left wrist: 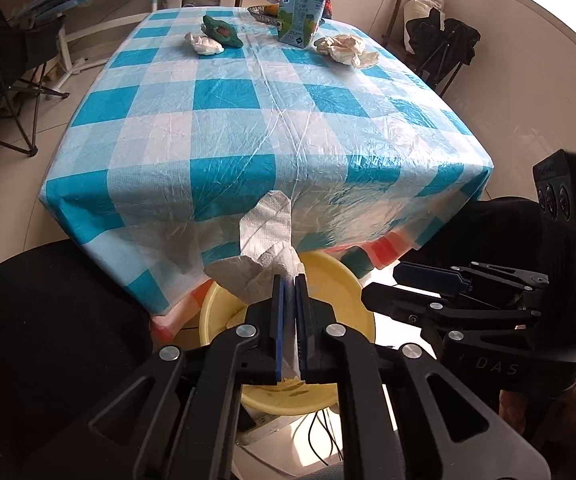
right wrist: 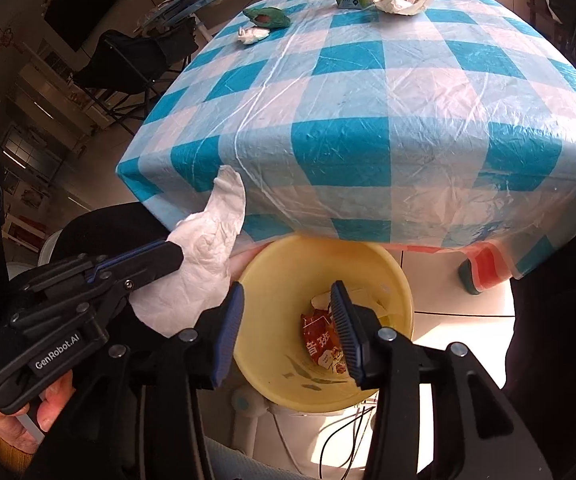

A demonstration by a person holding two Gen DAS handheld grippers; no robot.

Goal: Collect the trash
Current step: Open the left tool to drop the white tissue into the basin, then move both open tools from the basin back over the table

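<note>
My left gripper (left wrist: 290,280) is shut on a white paper napkin (left wrist: 267,236), held above the yellow bin (left wrist: 352,292) below the table's front edge. In the right wrist view the left gripper (right wrist: 175,254) and napkin (right wrist: 203,260) sit just left of the bin (right wrist: 283,264). My right gripper (right wrist: 288,292) is open and empty over the bin, which holds a red snack wrapper (right wrist: 322,340). On the far table lie a crumpled white tissue (left wrist: 204,45), a green wrapper (left wrist: 222,31), a crumpled beige paper (left wrist: 346,50) and a milk carton (left wrist: 302,8).
The table has a blue-and-white checked cloth (left wrist: 247,120). A bowl (left wrist: 263,14) stands behind the carton. A black folding chair (left wrist: 3,80) is on the left, a dark chair with bags (left wrist: 440,40) at the right. Cables (right wrist: 352,436) lie on the floor under the bin.
</note>
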